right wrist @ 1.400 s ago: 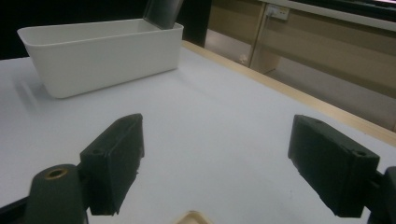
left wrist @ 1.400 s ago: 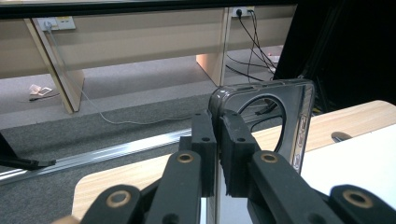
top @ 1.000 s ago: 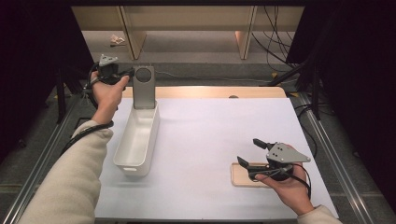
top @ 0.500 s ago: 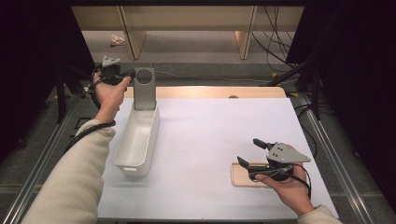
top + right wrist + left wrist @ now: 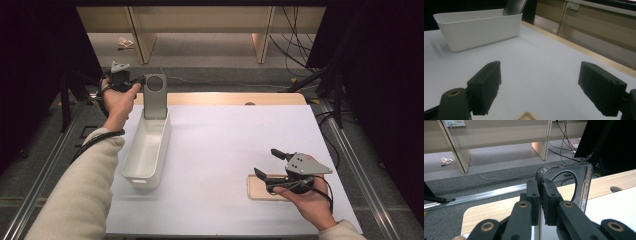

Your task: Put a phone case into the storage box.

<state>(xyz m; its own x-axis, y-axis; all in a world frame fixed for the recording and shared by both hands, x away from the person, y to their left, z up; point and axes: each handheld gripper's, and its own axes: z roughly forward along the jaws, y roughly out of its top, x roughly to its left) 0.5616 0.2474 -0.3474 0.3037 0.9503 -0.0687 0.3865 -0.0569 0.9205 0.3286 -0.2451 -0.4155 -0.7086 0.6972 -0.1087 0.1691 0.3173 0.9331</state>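
A grey plate (image 5: 155, 96) with a round hole near its top is stood upright at the far end of a white bin (image 5: 146, 152), at about 11 o'clock on the table (image 5: 225, 145). The left gripper (image 5: 131, 86) is clamped on the plate's upper edge; in the left gripper view the jaws are pinched nearly closed on the thin rim of the plate (image 5: 584, 192), just beside the hole. The plate is judged stiff, smooth and probably metal, so moderately heavy for its thickness and likely slippery between pads; a pinch on the flat face beside the hole, not on the bare edge, is judged safer against twisting. The bin looks light, thin plastic and could be dragged if the plate catches its wall. The right gripper (image 5: 274, 164) is held at about 4 o'clock, jaws wide and empty, above a small wooden tray (image 5: 257, 189); the bin (image 5: 479, 27) is seen ahead of it, well apart.
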